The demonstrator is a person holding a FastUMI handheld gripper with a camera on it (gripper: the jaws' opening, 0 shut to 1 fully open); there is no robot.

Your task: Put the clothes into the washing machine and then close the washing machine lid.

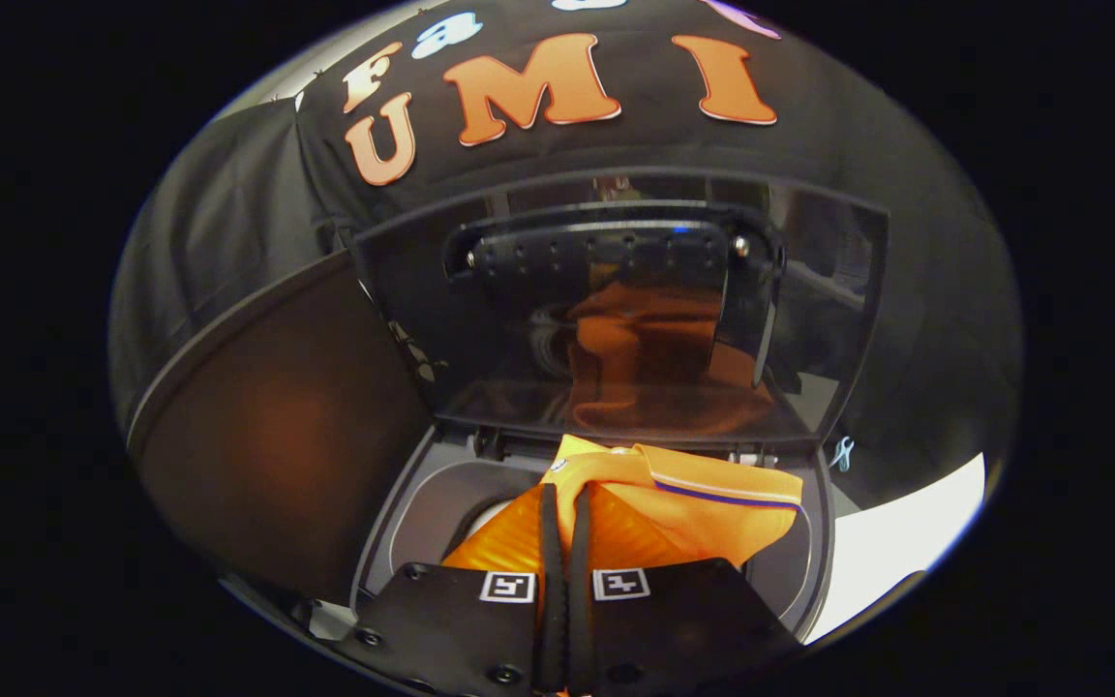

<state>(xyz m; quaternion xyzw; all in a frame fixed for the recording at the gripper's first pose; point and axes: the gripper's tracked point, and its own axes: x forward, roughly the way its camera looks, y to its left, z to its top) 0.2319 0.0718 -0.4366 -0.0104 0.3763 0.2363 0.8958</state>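
Gripper view: fingers drawn close together, pinching a fold of the orange shirt between both pads, the cloth bunched around them and spilling ahead and to the right, hanging over the round opening of the washing machine just below. Bright orange fabric, ribbed where clamped, with a folded collar edged in a white and purple stripe lying just beyond the fingertips. Further ahead, upright and open, the dark glossy lid, mirroring the orange cloth on its inner face.
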